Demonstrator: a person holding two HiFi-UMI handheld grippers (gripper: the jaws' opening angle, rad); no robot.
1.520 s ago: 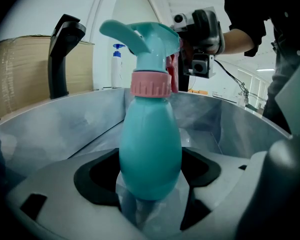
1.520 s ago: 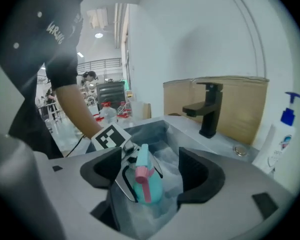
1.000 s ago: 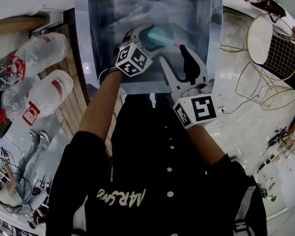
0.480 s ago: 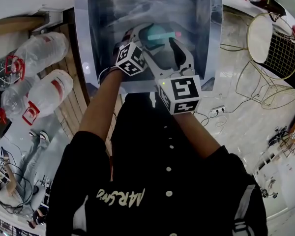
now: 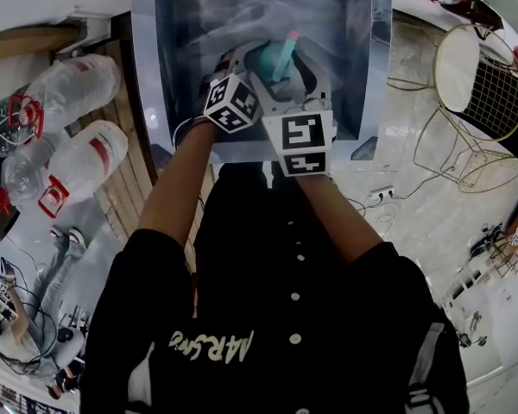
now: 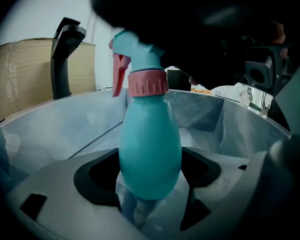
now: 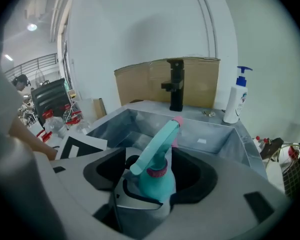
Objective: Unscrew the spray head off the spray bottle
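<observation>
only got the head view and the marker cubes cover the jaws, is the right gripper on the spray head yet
observer: not yet, the jaws of the right gripper stand apart either side of the pink collar, gaps both sides; they have just been closing
operator: left got the bottle
observer: yes, the left gripper is clamped on the belly of the teal spray bottle
operator: anything behind the sink
observer: a white pump bottle stands beside the black tap
</observation>
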